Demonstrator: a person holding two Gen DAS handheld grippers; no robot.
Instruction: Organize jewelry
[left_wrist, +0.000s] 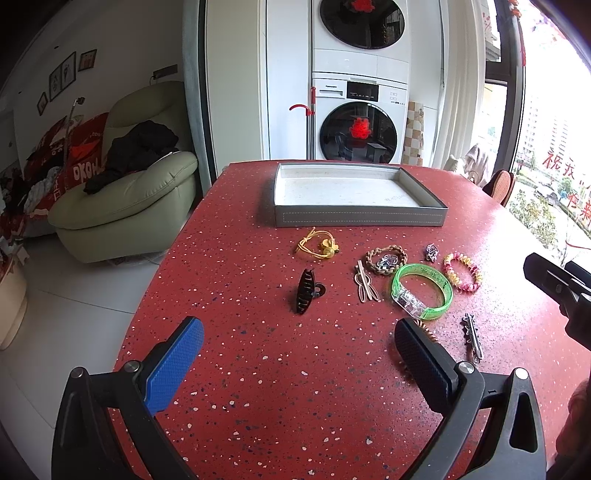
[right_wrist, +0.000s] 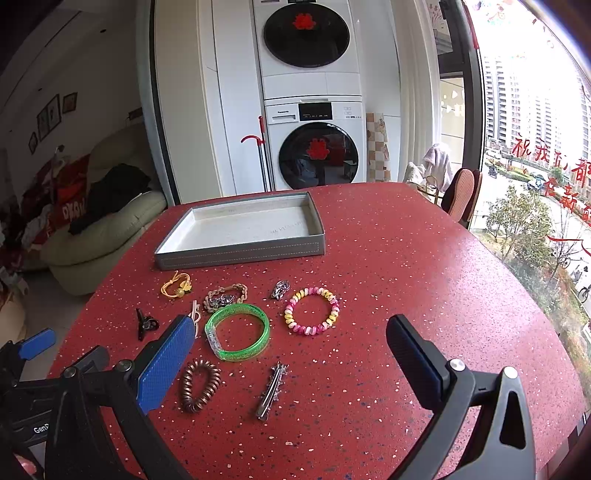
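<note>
**Right wrist view: nothing in the tray yet**

We're hovering with the right gripper (right_wrist: 291, 365) spread wide and empty, the left gripper (left_wrist: 299, 354) likewise. Nearest us are lying the coil tie (right_wrist: 199, 384) and metal clip (right_wrist: 271, 391), then the green bangle (right_wrist: 238, 332) and beaded bracelet (right_wrist: 312, 311). Beyond is waiting the empty tray (right_wrist: 240, 253). We're worrying: crowded pieces could get snagged together.

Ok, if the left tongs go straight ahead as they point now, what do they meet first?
Probably the dark claw clip, the nearest piece between the open left tongs; the grey tray lies further along. Depth is uncertain.
</note>
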